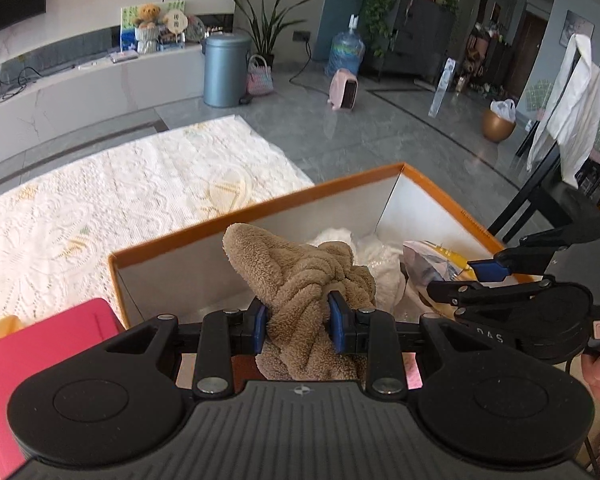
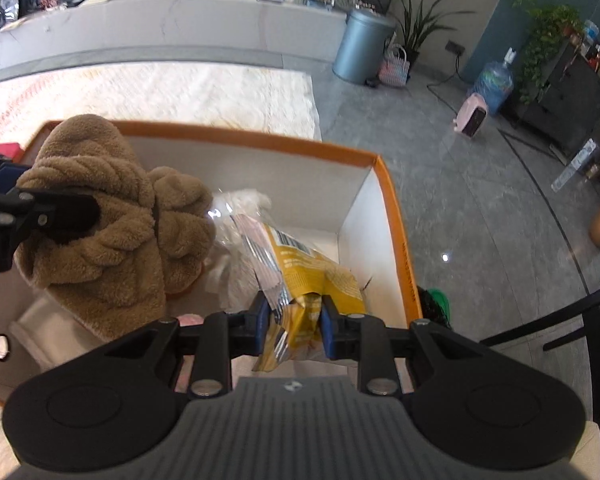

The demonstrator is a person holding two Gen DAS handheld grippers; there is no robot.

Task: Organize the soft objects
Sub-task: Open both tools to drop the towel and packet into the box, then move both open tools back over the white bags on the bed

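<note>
**Two grippers over the orange-rimmed box**

Left gripper (image 1: 297,322): level above the near box wall, pads pinched on a brown fleece bundle (image 1: 304,276) that hangs over the box's left half.

Box (image 2: 252,142): white inside, orange rim; a white soft item (image 1: 376,260), possibly bagged, lies on the floor of it. Open room remains along the far wall.

Right gripper (image 2: 293,326): just beside the right wall, pads clamped on a yellow snack bag (image 2: 312,276) tilted into the box.
</note>
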